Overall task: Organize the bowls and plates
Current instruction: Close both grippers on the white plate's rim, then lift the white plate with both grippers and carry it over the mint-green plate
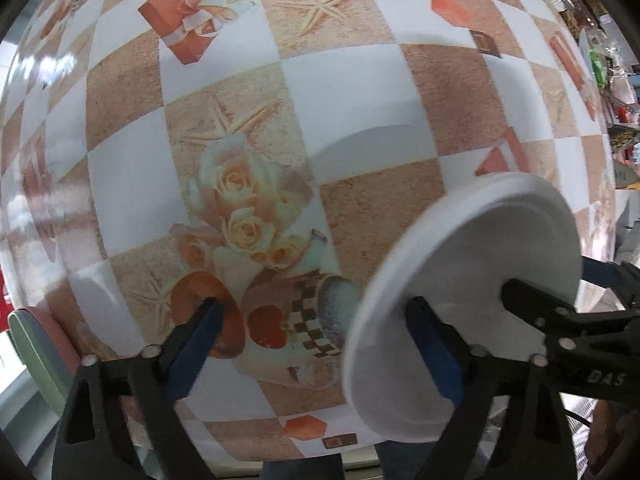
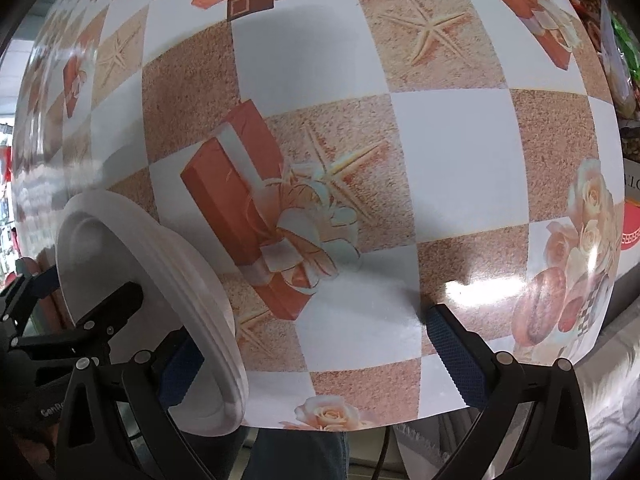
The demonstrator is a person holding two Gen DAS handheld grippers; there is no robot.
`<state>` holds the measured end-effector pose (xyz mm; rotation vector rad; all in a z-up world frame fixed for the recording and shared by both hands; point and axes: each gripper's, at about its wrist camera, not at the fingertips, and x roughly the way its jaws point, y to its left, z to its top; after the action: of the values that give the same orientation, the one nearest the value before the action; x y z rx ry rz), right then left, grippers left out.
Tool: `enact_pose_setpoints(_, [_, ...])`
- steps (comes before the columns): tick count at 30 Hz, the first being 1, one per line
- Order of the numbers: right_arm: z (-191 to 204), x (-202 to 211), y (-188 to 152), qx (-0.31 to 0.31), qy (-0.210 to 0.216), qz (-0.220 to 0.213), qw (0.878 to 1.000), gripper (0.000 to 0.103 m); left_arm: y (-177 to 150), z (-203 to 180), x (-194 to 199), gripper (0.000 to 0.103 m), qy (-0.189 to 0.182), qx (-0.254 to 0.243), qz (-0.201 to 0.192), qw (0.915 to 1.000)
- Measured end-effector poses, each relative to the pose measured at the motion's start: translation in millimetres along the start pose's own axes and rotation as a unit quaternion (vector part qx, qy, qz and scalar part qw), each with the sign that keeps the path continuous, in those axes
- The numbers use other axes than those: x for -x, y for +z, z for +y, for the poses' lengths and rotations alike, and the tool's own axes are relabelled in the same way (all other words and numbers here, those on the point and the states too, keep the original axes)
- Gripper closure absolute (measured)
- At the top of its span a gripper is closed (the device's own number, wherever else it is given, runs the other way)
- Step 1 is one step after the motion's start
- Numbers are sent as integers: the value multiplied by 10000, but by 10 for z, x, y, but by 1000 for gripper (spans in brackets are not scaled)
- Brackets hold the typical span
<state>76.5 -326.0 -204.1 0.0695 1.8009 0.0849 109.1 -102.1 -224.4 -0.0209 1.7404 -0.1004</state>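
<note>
A white foam plate (image 1: 460, 288) hangs tilted on edge above the patterned tablecloth (image 1: 280, 120). In the left wrist view my left gripper (image 1: 316, 344) is open; its right fingertip (image 1: 432, 344) touches the plate's back. The other gripper's black finger (image 1: 532, 304) lies on the plate's face. In the right wrist view the same plate (image 2: 152, 304) is at the lower left. My right gripper (image 2: 316, 356) is open, its left finger (image 2: 180, 368) behind the plate's rim. The left tool (image 2: 100, 320) lies against the plate's inner face.
The checkered tablecloth with roses, starfish and gift boxes (image 2: 360, 160) fills both views. Packaged goods (image 1: 600, 60) line the table's far right edge. A grey-green chair back (image 1: 36, 352) stands at the lower left. The table's front edge (image 2: 340, 428) is close below.
</note>
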Motion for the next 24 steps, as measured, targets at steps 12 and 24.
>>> enact_pose_setpoints(12, [409,91,-38,255,349,-12,9991,76,-132,-241,19,70,-233,-547,-74,9982])
enact_pose_setpoints(24, [919,146,-87,645,226,150,9975,76,-528,172,22,70,-250,-263,-101,9993])
